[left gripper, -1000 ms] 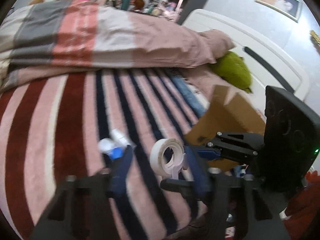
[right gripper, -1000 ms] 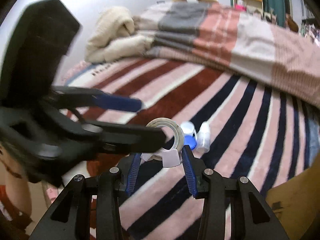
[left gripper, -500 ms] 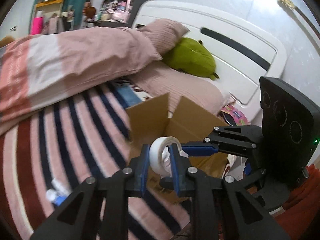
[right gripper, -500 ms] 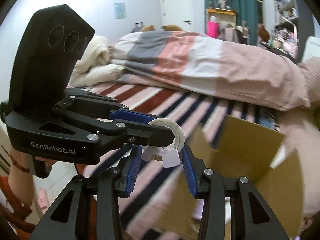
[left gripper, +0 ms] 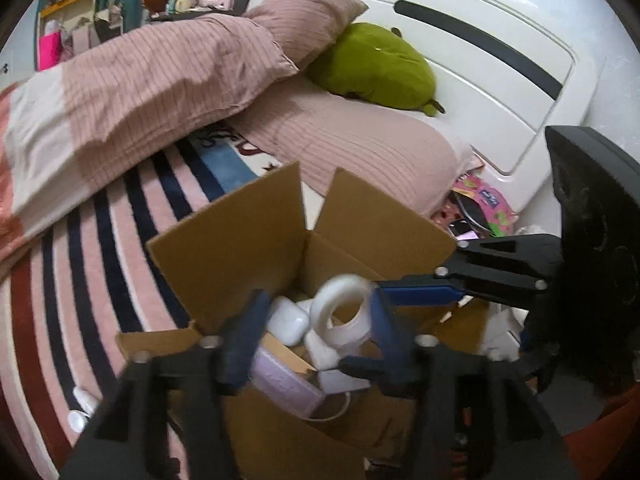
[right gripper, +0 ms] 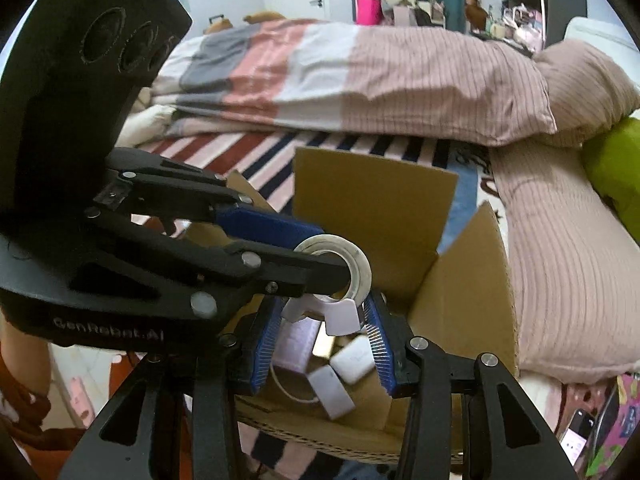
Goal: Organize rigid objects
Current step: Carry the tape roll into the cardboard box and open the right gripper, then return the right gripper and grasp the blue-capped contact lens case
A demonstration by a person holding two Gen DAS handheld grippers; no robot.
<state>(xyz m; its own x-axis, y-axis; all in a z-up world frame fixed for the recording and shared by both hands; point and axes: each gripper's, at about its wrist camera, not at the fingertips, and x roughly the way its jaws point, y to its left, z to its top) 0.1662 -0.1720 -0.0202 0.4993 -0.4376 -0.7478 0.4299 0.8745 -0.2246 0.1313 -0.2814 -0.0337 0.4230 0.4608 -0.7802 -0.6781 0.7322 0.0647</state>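
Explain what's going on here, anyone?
A person with two handheld grippers is putting a tape roll into an open cardboard box on the bed. The right gripper grips the roll by its white dispenser piece, just above the box. The left gripper is open around the roll. Small white items already lie in the box.

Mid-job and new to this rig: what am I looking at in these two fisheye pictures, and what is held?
No robot arm here: a person holds a two-finger gripper in each hand, with a camera on each looking forward. One picture is from the left gripper, open around the tape roll; the other is from the right gripper, shut on that roll's white holder. Below is an open cardboard box on a striped blanket, with small white cases inside.
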